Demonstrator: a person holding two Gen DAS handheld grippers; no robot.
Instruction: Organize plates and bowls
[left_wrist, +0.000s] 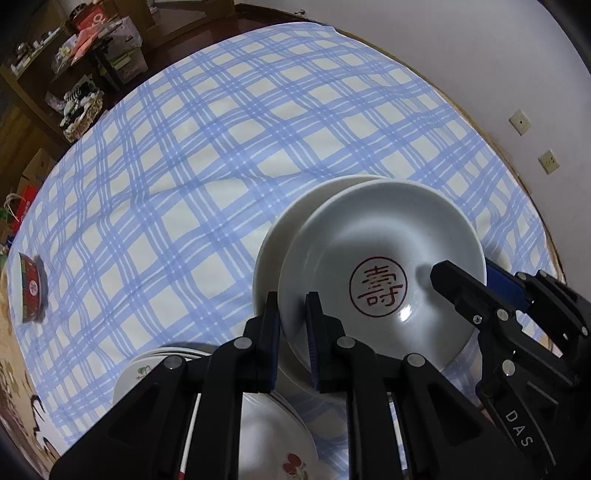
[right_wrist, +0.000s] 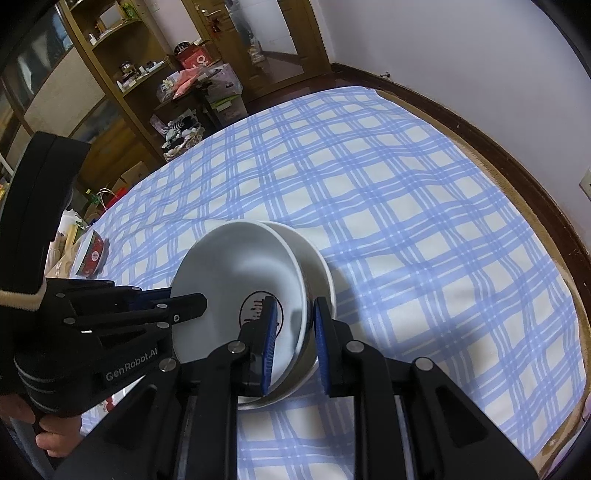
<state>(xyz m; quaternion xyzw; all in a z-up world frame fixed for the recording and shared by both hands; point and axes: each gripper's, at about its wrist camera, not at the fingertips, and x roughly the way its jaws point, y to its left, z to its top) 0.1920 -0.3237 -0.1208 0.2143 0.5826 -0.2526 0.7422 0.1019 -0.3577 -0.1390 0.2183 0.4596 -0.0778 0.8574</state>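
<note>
- Left tool (left_wrist: 293, 314) is clamped on the near-left rim of the upper white bowl (left_wrist: 388, 266), 1 finger inside the rim and 1 outside.
- Right tool (right_wrist: 295, 332) is clamped on the right-hand rim of the stack, 1 blue-padded finger (right_wrist: 269, 332) inside the upper white bowl (right_wrist: 236, 280) and the other outside the lower white bowl (right_wrist: 317, 266); whether it pinches both rims or only 1 cannot be told.
- From the left wrist view the right tool (left_wrist: 443, 273) reaches in from the right, its tip over the bowl's inside.
- From the right wrist view the left tool (right_wrist: 192, 308) reaches in from the left, and a hand (right_wrist: 55, 439) grips its handle at the lower left.
- The upper white bowl carries a red round seal mark (left_wrist: 377, 286) on its inner floor and sits tilted and offset in the lower white bowl (left_wrist: 284, 236), not fully nested.
- Both bowls are on a blue-checked sheet (left_wrist: 184, 184) covering a bed, toward its near edge.
- A stack of flower-patterned plates (left_wrist: 273, 435) lies at the bed's near edge, just beside the bowls and under the left tool.
- A red-patterned bowl (left_wrist: 27, 288) lies tipped on its side at the left edge of the sheet, well apart from the white bowls.
- Wooden shelves (right_wrist: 110, 74) with clutter stand beyond the far-left corner of the bed.
</note>
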